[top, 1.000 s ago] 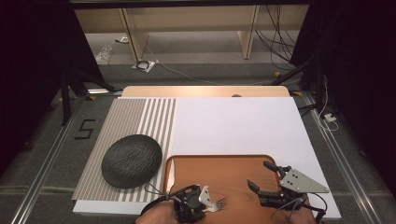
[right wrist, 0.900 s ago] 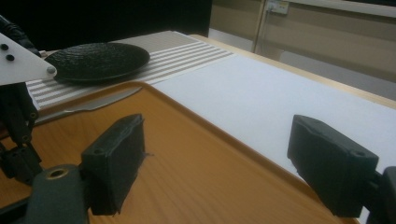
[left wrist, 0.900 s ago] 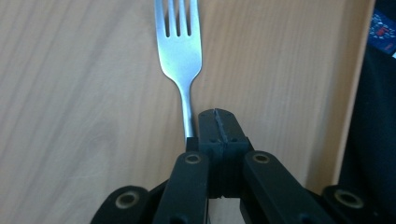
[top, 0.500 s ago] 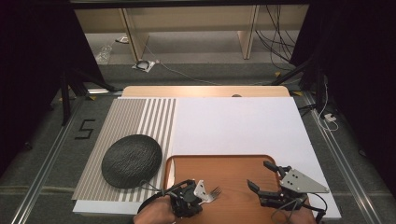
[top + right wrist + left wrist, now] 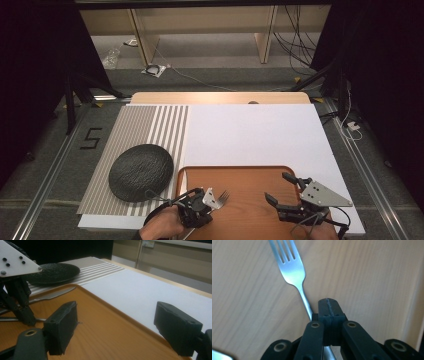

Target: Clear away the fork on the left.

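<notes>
— Where was the fork [image 5: 293, 271]?

— In my left tongs [image 5: 329, 305]. Their jaws were pressed together on its handle, and the tines stuck out ahead of the tips, over the wooden tray [image 5: 250, 181].

— And from above?

— The same: my left tongs [image 5: 209, 199] sat at the near left corner of the tray, with the fork [image 5: 220, 198] poking out of them toward the tray's middle, slanted away from me.

— What about the other hand?

— My right tongs [image 5: 281, 189] hovered over the tray's right part, jaws wide apart with nothing between them. Looking along them, I saw bare tray [image 5: 105, 322] between the two pads, and beyond the tips the tray's rim and the white mat [image 5: 140, 290].

— Anything else nearby?

— A knife [image 5: 50, 296] lay on the tray beyond my left tongs, seen from the right tongs. The dark round plate [image 5: 141, 171] sat on the striped mat [image 5: 150, 125], just left of my left tongs and off the tray.
</notes>
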A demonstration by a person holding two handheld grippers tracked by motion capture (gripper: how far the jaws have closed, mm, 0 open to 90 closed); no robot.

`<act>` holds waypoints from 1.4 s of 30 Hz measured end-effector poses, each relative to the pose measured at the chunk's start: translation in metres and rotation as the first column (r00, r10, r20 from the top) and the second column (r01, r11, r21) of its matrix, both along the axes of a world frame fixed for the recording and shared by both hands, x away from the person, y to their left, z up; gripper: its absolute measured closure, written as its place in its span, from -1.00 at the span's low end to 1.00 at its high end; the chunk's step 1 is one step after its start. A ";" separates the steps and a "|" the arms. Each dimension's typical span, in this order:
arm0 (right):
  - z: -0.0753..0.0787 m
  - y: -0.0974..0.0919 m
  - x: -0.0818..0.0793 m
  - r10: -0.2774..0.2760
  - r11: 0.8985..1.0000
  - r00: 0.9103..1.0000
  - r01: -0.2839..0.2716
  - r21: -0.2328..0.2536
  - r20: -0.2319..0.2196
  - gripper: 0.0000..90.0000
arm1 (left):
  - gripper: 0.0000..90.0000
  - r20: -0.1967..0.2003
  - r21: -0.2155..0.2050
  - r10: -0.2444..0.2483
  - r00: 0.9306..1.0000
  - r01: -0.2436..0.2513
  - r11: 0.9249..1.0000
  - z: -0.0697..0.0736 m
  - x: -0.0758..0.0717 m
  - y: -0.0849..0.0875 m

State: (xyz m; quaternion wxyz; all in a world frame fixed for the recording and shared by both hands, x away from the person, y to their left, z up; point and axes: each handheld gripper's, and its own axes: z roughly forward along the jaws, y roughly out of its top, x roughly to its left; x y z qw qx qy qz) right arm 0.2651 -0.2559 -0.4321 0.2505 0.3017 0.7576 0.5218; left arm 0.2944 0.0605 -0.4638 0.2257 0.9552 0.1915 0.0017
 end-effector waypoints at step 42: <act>0.000 0.000 0.000 0.001 1.000 1.000 -0.001 0.010 0.005 -0.56 | 0.79 0.045 -0.053 0.187 0.981 -0.185 0.981 0.008 0.017 0.044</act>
